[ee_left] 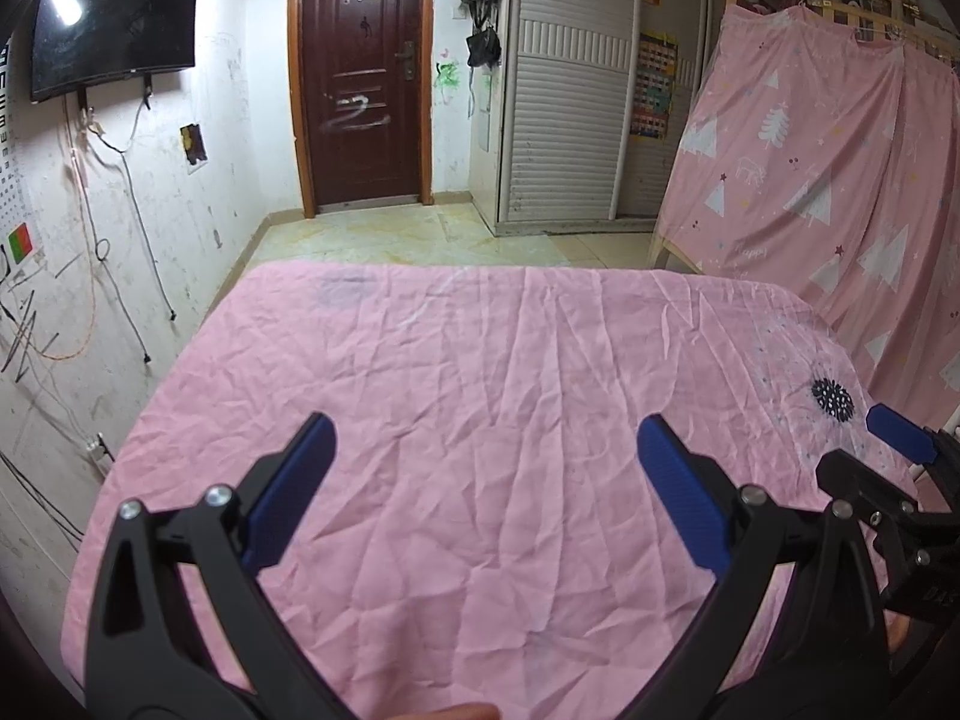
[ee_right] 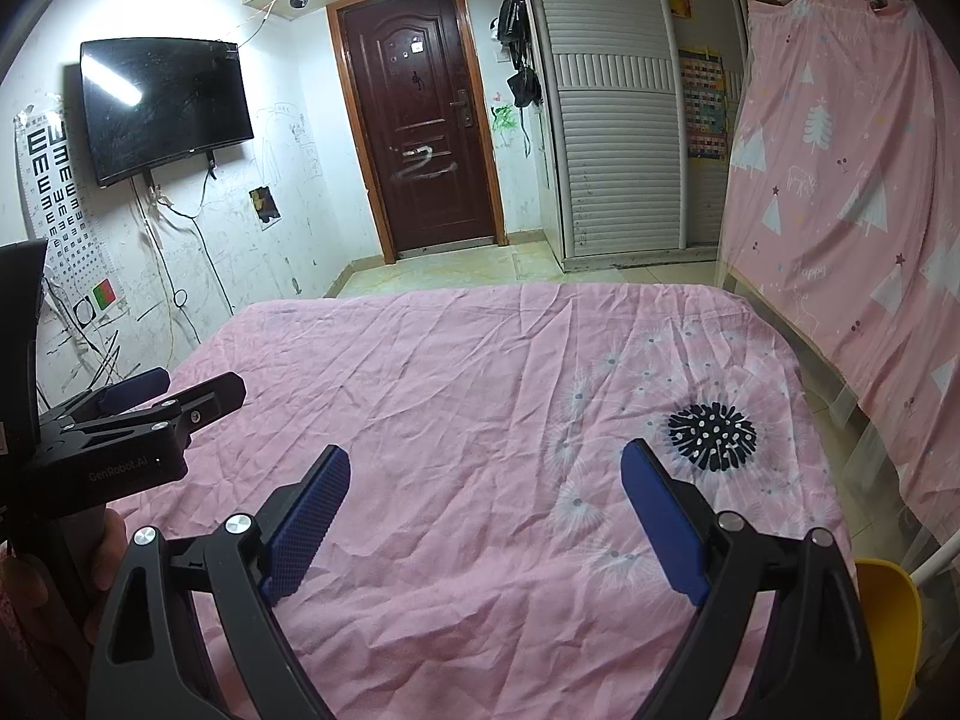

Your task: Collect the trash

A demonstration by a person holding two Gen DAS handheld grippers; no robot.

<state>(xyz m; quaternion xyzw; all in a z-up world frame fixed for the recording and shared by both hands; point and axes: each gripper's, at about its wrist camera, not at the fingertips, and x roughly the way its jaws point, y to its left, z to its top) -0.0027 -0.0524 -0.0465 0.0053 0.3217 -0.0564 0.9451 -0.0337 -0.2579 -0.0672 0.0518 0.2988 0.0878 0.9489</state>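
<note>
Pink, creased cotton cloth [ee_left: 480, 396] covers the table, matte and wrinkled all over, with a spiky dark-blue flower print [ee_right: 712, 429] among pale dandelion shapes near its right side. Both the left gripper [ee_left: 486, 438] and the right gripper [ee_right: 485, 468] hover above it, black plastic arms with ribbed blue pads spread wide, nothing between them. No trash shows on the cloth. A yellow plastic bin [ee_right: 888, 618] sits at the table's right edge.
</note>
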